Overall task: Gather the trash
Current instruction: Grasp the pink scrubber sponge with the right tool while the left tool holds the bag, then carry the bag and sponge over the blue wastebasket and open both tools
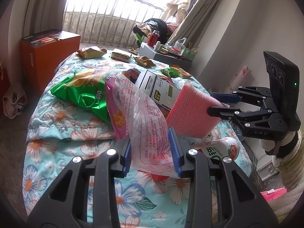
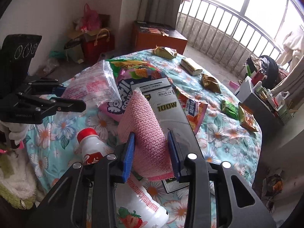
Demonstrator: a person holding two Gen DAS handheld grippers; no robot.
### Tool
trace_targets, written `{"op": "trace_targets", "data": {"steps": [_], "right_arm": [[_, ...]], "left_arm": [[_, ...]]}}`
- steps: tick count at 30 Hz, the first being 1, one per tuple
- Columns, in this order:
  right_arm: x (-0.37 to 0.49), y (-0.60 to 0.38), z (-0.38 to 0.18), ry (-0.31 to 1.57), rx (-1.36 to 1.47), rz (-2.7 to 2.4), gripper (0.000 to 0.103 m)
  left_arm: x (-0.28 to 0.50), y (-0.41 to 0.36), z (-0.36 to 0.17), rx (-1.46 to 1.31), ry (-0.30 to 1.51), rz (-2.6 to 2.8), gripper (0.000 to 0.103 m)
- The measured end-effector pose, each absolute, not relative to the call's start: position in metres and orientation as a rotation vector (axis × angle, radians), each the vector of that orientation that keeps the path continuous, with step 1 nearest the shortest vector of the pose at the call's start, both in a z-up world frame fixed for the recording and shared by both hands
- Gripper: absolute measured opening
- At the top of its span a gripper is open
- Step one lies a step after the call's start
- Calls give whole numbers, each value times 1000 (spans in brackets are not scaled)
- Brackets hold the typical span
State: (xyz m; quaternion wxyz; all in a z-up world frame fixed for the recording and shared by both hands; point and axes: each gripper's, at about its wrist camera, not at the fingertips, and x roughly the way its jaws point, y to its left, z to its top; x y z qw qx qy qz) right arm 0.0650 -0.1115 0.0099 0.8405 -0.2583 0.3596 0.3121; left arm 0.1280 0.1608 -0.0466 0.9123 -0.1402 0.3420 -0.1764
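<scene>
Collection step under way over the floral quilted bedspread: left gripper pinches a clear red-printed plastic bag, right gripper clamps a pink bubble-wrap pouch, which next presumably calls for dropping into the bag's mouth.
</scene>
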Motion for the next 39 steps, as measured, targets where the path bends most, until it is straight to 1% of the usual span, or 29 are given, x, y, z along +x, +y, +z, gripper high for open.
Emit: {"op": "trace_targets", "data": {"steps": [8, 16, 26, 39], "right_arm": [[49, -157, 49, 649, -333, 558, 33], [19, -207, 67, 559, -133, 433, 33], [-28, -269, 57, 506, 150, 300, 33], [-65, -341, 40, 440, 332, 184, 33]], "left_arm": [[122, 156, -29, -281, 660, -377, 33], [116, 138, -1, -248, 606, -430, 33], [116, 99, 30, -162, 577, -539, 33], [117, 1, 57, -25, 575, -694, 33]]}}
